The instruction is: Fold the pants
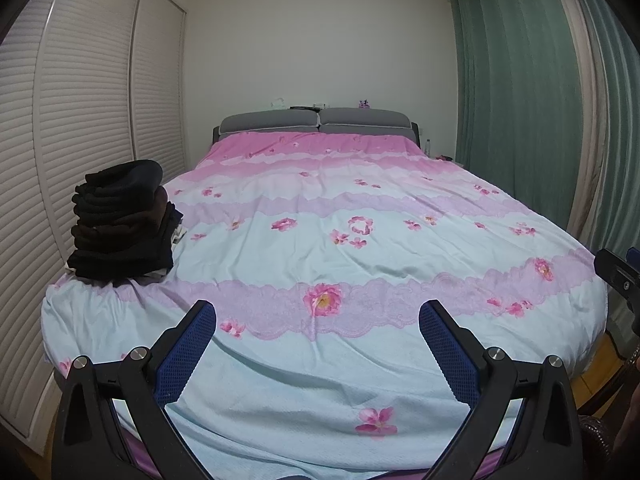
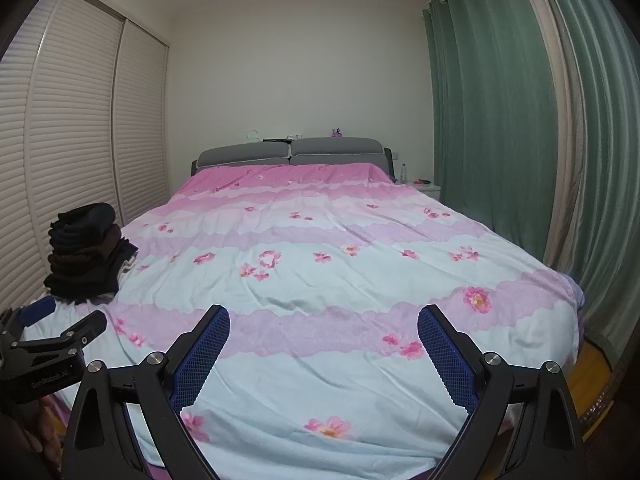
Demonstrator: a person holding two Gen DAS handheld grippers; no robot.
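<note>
A stack of dark folded pants (image 1: 120, 224) sits at the bed's near left corner; it also shows in the right wrist view (image 2: 86, 256). My left gripper (image 1: 318, 312) is open and empty above the foot of the bed, to the right of the stack. My right gripper (image 2: 324, 316) is open and empty, also over the foot of the bed. The left gripper's side shows at the left edge of the right wrist view (image 2: 52, 344). No loose pants lie on the bed.
The bed (image 1: 360, 216) has a pink, lilac and pale blue floral cover. A grey headboard (image 1: 316, 120) stands at the far end. White louvred wardrobe doors (image 1: 80, 100) line the left. Green curtains (image 1: 520, 100) hang on the right, with a nightstand (image 2: 424, 186) beside them.
</note>
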